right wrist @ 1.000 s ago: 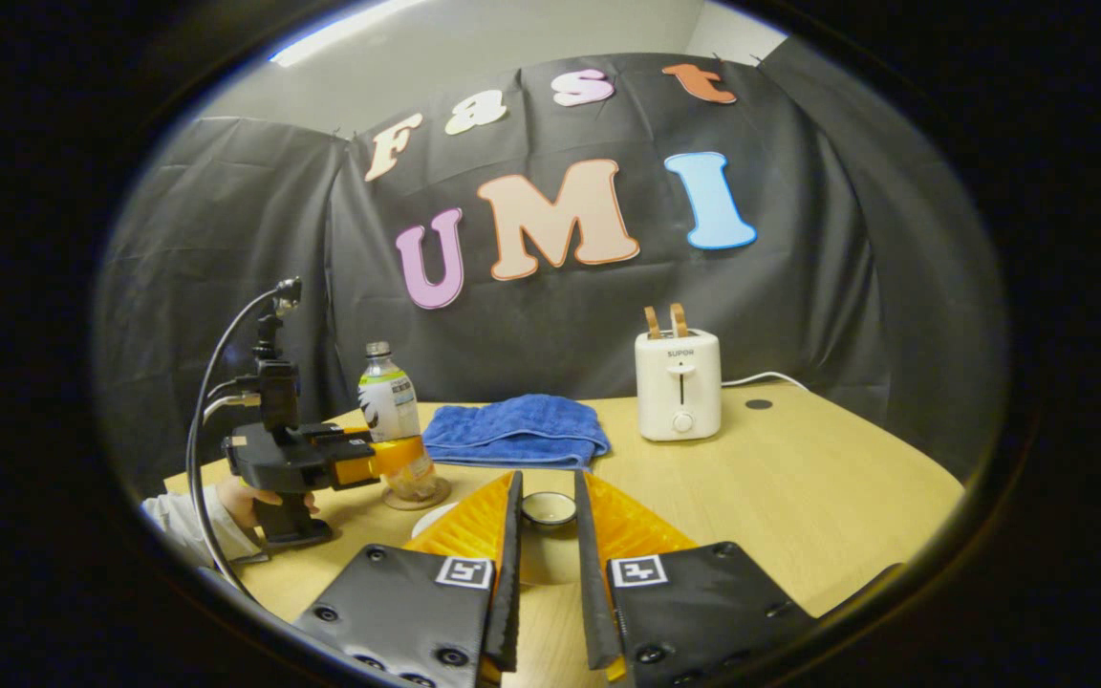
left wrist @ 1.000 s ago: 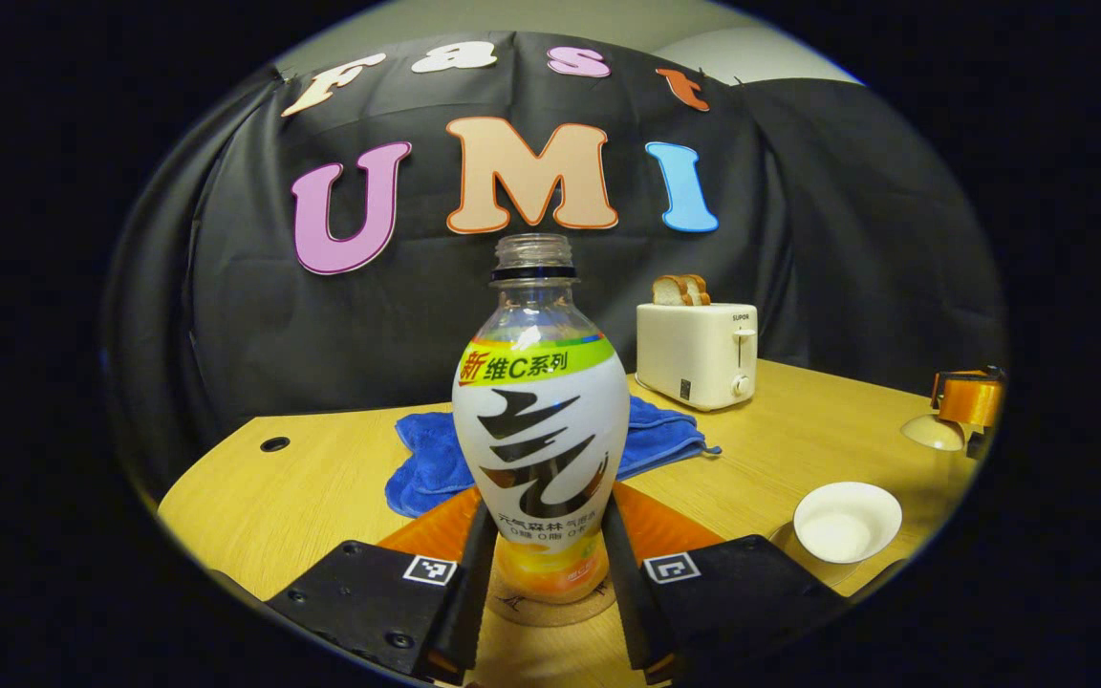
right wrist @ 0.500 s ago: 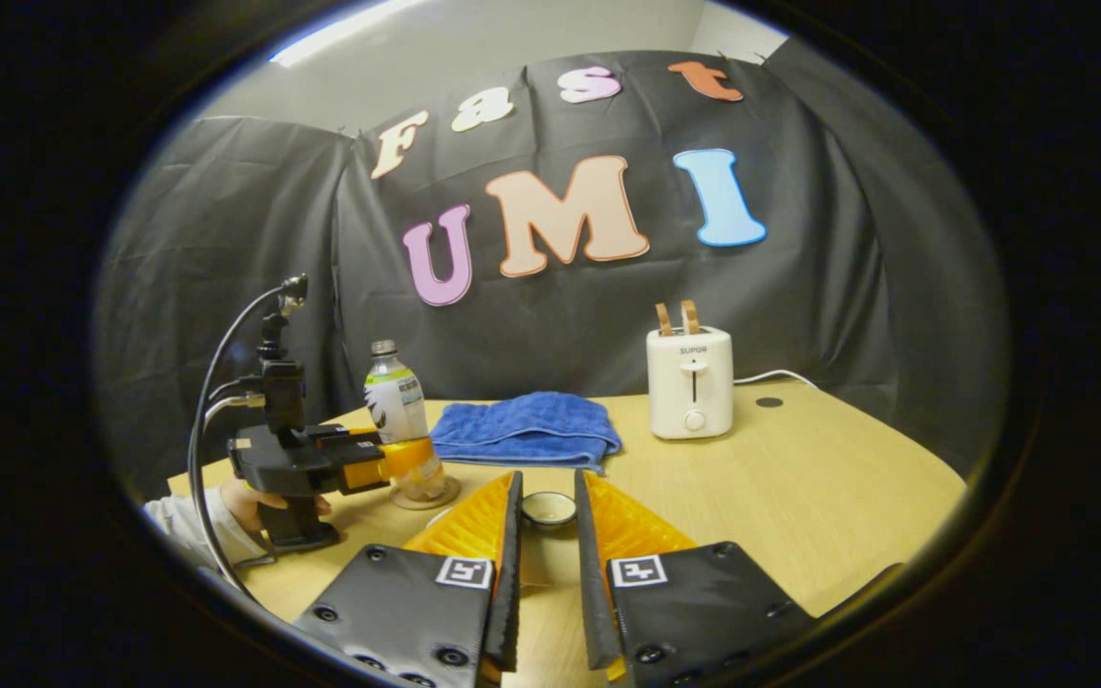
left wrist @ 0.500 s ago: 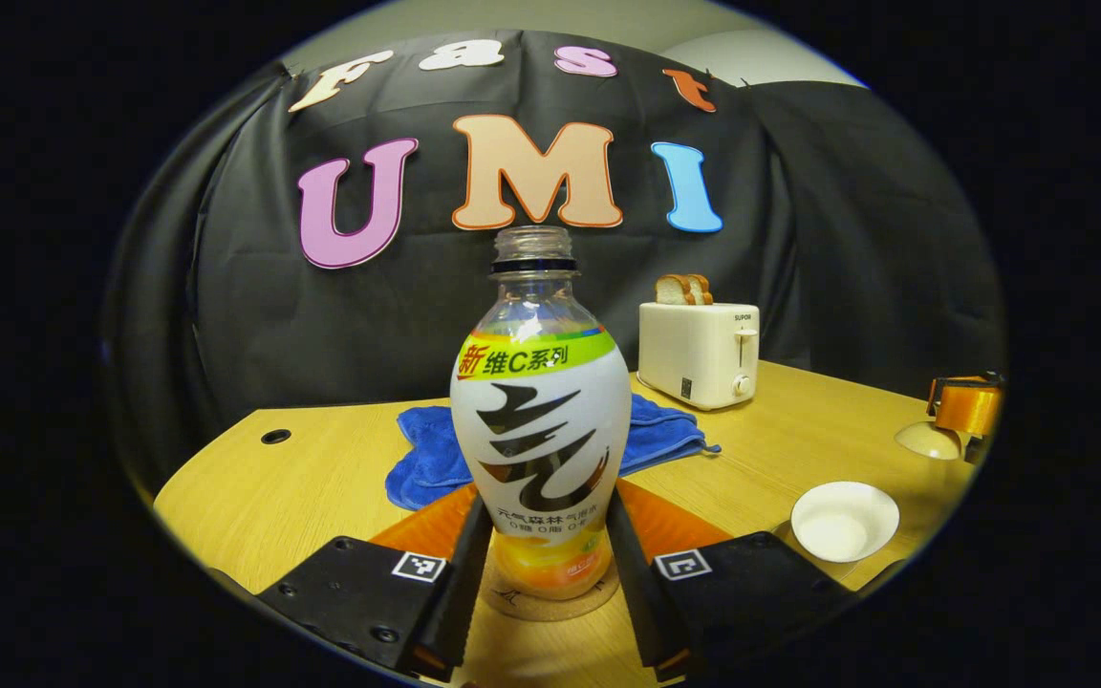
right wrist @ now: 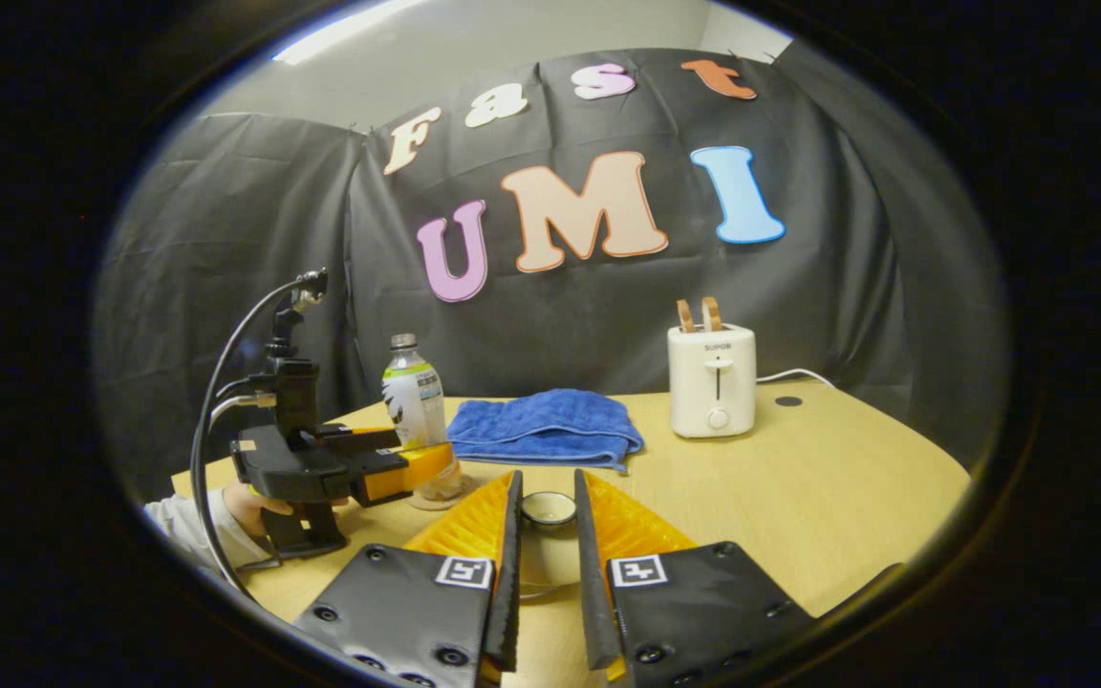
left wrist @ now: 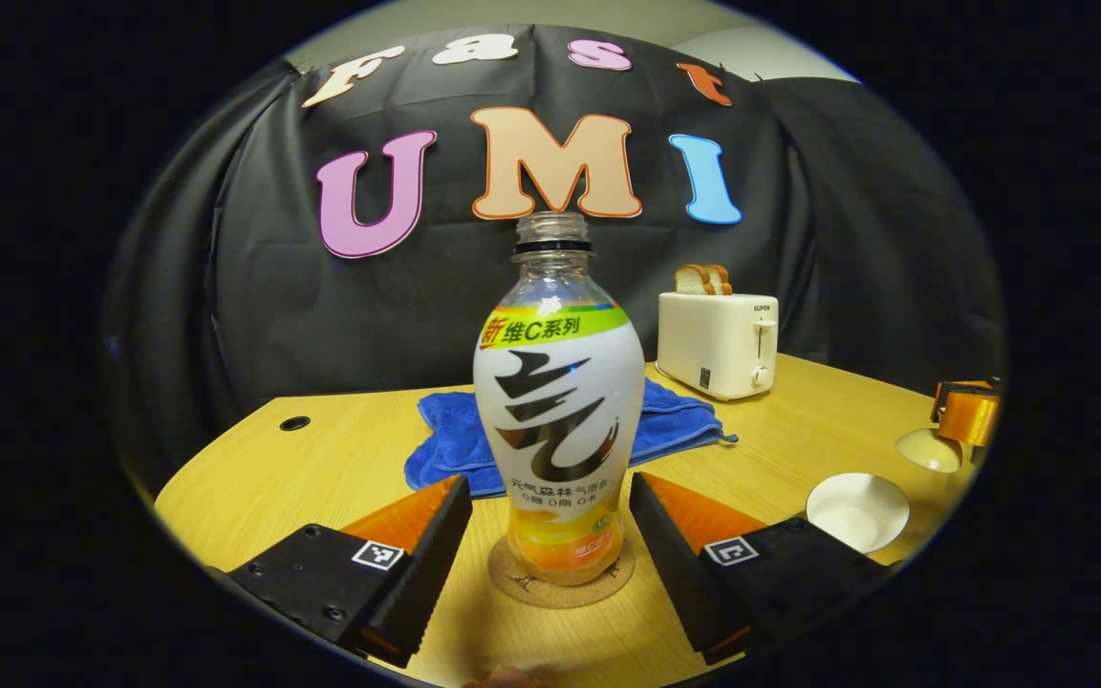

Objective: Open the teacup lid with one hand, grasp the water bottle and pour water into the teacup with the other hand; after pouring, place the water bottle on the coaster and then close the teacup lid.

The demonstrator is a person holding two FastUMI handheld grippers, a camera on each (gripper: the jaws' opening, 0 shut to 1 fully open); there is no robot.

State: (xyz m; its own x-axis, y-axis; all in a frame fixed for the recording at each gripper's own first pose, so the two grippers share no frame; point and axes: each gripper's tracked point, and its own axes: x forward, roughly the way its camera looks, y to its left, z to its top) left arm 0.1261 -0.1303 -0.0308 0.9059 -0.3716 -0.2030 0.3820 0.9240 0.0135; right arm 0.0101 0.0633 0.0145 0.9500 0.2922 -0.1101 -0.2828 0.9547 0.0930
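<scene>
Cork round coaster (left wrist: 560, 585) now carries clear plastic labelled bottle (left wrist: 558, 401); left gripper (left wrist: 550, 545) open w/ fingers apart. Right gripper (right wrist: 547, 564) pinches lid; next: recap white teacup (left wrist: 856, 497).

Left gripper (left wrist: 550, 549): black body, orange-backed jaws with toothed black inner faces, square coded markers, round screws. Right gripper (right wrist: 546, 583): same black plates, yellow-orange ribbed backs. Grey cables (right wrist: 211, 411) looping above camera mast; pale sleeve (right wrist: 183, 530).

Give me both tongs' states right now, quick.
Left tongs: open, clear of the water bottle standing on the coaster.
Right tongs: shut on the teacup lid.
</scene>
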